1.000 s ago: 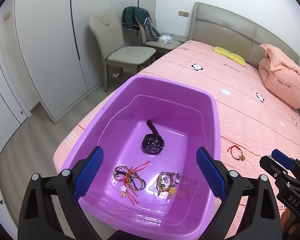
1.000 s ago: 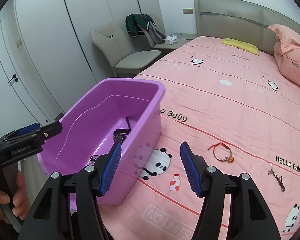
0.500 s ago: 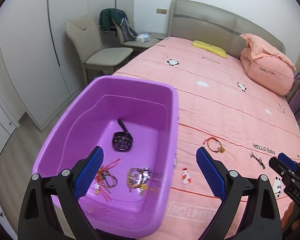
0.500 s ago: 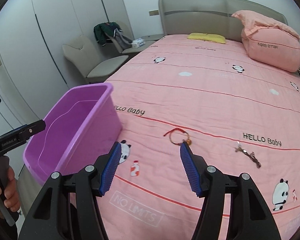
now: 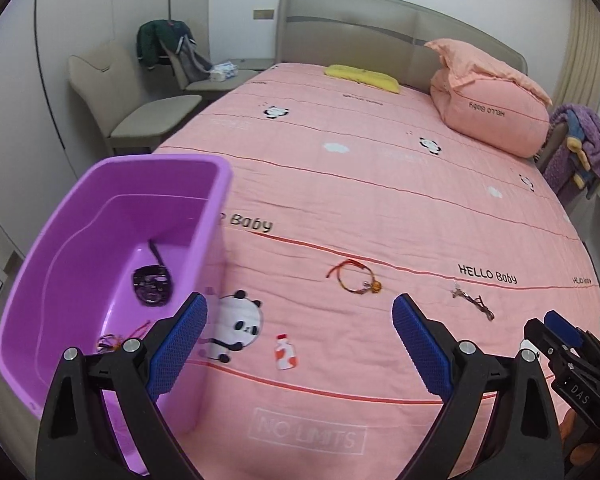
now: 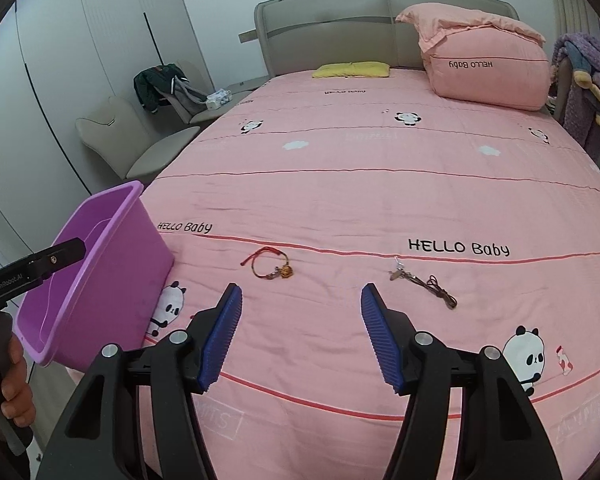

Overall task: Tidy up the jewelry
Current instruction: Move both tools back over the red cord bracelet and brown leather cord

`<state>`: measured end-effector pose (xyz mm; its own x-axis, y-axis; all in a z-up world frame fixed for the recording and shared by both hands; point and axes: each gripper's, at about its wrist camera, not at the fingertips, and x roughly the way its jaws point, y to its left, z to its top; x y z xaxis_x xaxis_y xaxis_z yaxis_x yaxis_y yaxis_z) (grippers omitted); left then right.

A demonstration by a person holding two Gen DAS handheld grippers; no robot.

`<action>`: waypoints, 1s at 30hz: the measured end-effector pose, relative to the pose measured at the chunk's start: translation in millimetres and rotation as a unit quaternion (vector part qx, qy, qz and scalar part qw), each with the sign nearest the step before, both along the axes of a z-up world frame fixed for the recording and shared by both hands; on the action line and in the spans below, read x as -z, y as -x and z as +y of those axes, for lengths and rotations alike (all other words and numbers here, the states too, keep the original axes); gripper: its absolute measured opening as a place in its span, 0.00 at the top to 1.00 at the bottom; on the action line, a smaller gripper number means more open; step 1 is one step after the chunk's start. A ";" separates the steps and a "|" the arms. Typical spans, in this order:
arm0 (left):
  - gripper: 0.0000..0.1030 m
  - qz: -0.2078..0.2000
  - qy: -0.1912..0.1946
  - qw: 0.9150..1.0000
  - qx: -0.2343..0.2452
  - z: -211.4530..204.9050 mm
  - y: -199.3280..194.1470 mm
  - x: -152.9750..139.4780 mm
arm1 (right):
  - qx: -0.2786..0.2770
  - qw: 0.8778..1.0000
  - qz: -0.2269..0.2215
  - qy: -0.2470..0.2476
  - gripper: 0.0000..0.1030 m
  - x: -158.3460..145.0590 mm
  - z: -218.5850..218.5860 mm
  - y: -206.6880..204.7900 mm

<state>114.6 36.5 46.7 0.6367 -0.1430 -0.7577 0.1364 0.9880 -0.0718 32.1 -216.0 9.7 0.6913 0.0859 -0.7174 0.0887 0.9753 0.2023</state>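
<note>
A purple plastic bin (image 5: pixel 112 216) stands at the bed's left front corner; it also shows in the right wrist view (image 6: pixel 100 280). Inside lie a black watch (image 5: pixel 151 285) and bracelets (image 5: pixel 114 340). A red cord bracelet (image 5: pixel 354 280) with a gold charm lies on the pink bedspread, also in the right wrist view (image 6: pixel 270 266). A dark brown cord piece (image 5: pixel 474 300) lies to its right, also in the right wrist view (image 6: pixel 424 282). My left gripper (image 5: pixel 300 320) is open and empty, near the bin's right wall. My right gripper (image 6: pixel 300 308) is open and empty, above the bedspread short of both pieces.
The pink bedspread (image 6: pixel 380 160) fills the view. A folded pink quilt (image 6: pixel 484 76) and a yellow pillow (image 6: pixel 352 70) lie by the headboard. Two beige chairs (image 5: pixel 140 100) stand left of the bed, one with a jacket. A purple blanket (image 5: pixel 580 140) hangs at the right.
Both grippers have swung right, away from the bin and over the bedspread. The two loose pieces now sit ahead of the right gripper. Both grippers stay open.
</note>
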 end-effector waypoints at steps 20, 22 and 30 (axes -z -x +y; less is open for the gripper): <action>0.11 0.066 -0.022 0.997 0.037 -95.8 -61.2 118.8 | 0.075 0.996 0.050 -0.001 0.42 99.9 -103.5 -29.2; 0.11 0.071 -0.023 0.997 0.035 -98.7 -66.7 128.5 | 0.077 0.996 0.050 0.002 0.42 106.4 -108.3 -35.3; 0.11 0.080 -0.034 0.996 0.033 -103.0 -86.5 156.4 | 0.079 0.995 0.058 0.009 0.42 132.5 -119.7 -55.9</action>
<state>201.1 -66.6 -109.7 0.4982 -0.1256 -0.8579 0.1940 0.9805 -0.0309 88.0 -335.7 -122.8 0.6082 -0.0310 -0.7932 0.2623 0.9510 0.1639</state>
